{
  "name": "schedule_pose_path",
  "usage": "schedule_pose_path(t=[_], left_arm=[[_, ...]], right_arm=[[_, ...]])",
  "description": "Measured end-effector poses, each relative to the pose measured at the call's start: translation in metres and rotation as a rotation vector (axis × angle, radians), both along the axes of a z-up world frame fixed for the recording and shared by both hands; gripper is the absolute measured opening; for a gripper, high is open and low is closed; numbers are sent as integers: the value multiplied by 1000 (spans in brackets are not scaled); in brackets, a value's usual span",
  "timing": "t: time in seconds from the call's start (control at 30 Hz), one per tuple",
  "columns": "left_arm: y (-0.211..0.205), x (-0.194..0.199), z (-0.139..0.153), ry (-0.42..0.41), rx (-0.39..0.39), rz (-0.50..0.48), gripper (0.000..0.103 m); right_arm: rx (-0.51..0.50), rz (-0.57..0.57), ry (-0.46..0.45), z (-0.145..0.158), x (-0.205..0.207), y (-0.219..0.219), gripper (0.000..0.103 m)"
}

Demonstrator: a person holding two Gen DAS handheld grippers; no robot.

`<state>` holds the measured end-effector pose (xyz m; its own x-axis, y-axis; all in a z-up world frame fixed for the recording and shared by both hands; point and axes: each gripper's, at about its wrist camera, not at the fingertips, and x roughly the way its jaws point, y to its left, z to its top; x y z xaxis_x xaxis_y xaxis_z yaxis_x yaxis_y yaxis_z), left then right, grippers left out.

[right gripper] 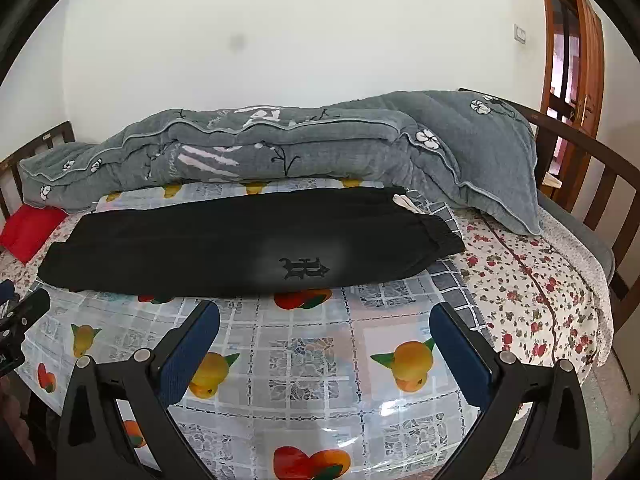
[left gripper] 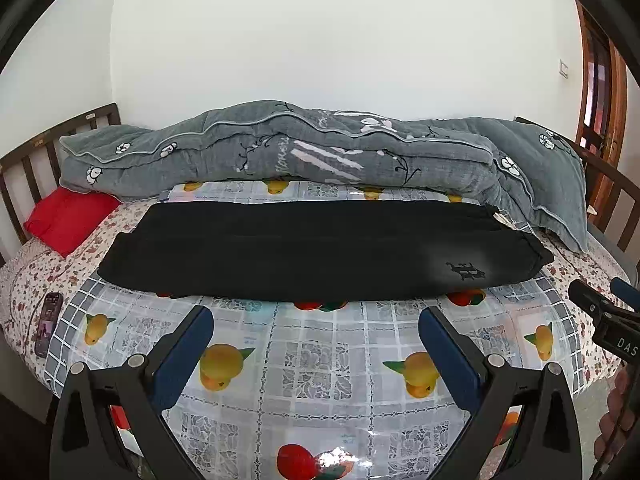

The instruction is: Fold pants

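Observation:
Black pants lie flat on a fruit-patterned plastic sheet on the bed, folded lengthwise, waistband at the right, leg ends at the left. A dark logo sits near the waistband. They also show in the right wrist view. My left gripper is open and empty, just in front of the pants' near edge. My right gripper is open and empty, in front of the logo end. The right gripper's fingers show at the left view's right edge.
A rolled grey quilt lies behind the pants against the wall. A red pillow is at the left. A phone lies on the floral sheet at the left edge. Wooden bed rails stand at both ends.

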<state>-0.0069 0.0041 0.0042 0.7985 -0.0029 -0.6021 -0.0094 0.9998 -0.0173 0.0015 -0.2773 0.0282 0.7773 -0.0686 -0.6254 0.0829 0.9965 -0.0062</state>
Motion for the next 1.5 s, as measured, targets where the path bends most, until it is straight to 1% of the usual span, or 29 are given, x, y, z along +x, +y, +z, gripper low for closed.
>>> schedule_pose_path(t=[0.1, 1.5], left_arm=[[1, 0, 0, 5, -16, 0, 103], [2, -1, -1, 16, -20, -2, 103]], right_arm=[[8, -1, 0, 0, 0, 0, 103], [14, 32, -11, 4, -3, 14, 103]])
